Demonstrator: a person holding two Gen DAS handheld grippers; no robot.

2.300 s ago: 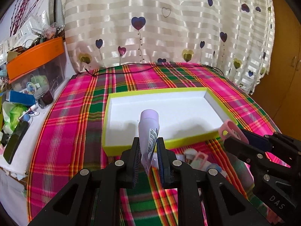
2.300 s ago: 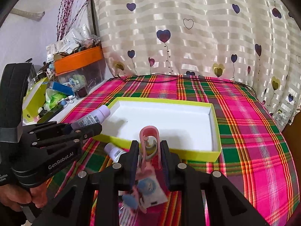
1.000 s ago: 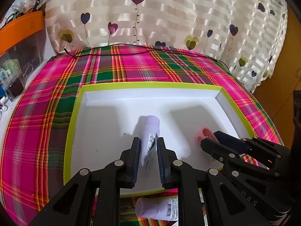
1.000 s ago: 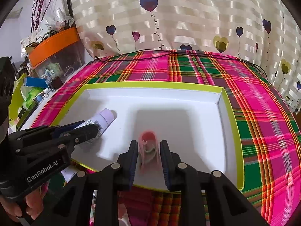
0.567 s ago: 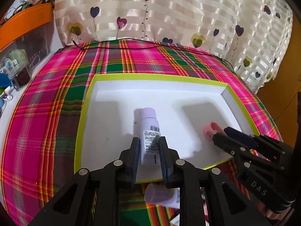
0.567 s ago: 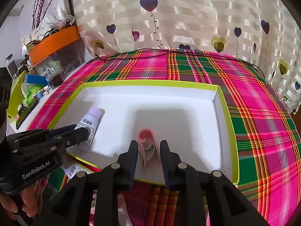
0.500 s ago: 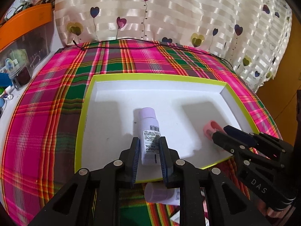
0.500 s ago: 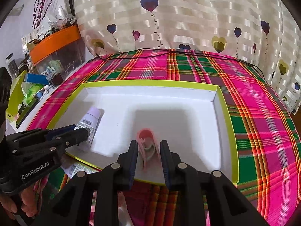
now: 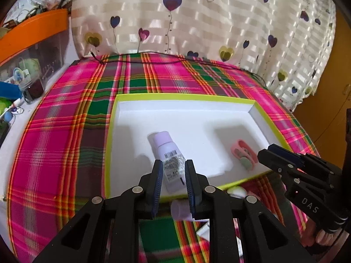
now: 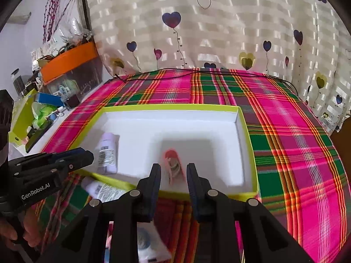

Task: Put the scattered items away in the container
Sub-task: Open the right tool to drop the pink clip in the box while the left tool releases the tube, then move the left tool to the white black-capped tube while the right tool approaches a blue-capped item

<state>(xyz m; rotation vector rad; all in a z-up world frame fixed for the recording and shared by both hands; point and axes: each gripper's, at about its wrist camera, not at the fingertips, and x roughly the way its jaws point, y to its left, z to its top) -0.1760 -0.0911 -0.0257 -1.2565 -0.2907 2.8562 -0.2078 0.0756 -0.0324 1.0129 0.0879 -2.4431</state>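
A shallow white box with a lime rim (image 9: pixel 184 97) (image 10: pixel 171 107) lies on the plaid cloth. A lilac tube (image 9: pixel 167 153) (image 10: pixel 106 151) lies in its left half. A pink clip (image 9: pixel 244 154) (image 10: pixel 173 163) lies in its right half. My left gripper (image 9: pixel 173 174) is open, hovering above the tube's near end, clear of it. My right gripper (image 10: pixel 173 175) is open just behind the clip, clear of it. Another lilac tube (image 10: pixel 99 188) (image 9: pixel 182 208) lies on the cloth in front of the box.
Small items (image 10: pixel 144 243) lie blurred on the cloth under my grippers. A shelf on the left holds an orange-lidded bin (image 10: pixel 70 61) and clutter. A black cable (image 9: pixel 175 60) runs along the cloth's far edge by the heart curtain.
Both grippers carried their items over the box, lowered and opened. The tube and the clip now lie in the box. Both grippers have drawn back toward the near rim.
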